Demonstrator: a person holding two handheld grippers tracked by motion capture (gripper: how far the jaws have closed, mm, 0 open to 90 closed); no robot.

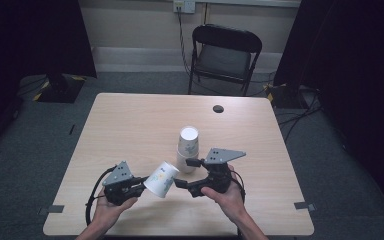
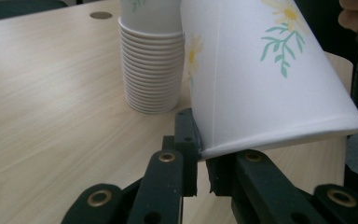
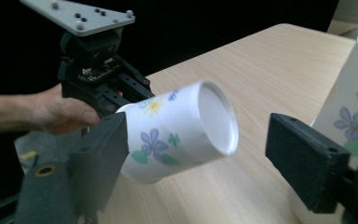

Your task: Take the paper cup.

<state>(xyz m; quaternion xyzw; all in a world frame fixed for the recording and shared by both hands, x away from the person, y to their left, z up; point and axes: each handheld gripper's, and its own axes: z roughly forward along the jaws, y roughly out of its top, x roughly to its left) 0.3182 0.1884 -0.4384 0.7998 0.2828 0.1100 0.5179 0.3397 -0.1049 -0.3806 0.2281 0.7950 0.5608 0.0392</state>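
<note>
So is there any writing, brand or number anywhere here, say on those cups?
No readable text anywhere.
Held paper cup: printed flowers and leaves, no words.
Stack of cups: the same floral print, no lettering.
Wall socket: too small and blurred to tell whether it bears any marking.
Left tool and right tool: no labels visible.

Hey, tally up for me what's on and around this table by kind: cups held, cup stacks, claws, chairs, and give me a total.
Single white flowered paper cup, held by its rim in the left claw: 1
Stack of white flowered paper cups on the light wooden table: 1
Black two-jaw claws, left and right claw: 2
Black folding chair behind the table: 1
Table: 1
Total: 6
</note>
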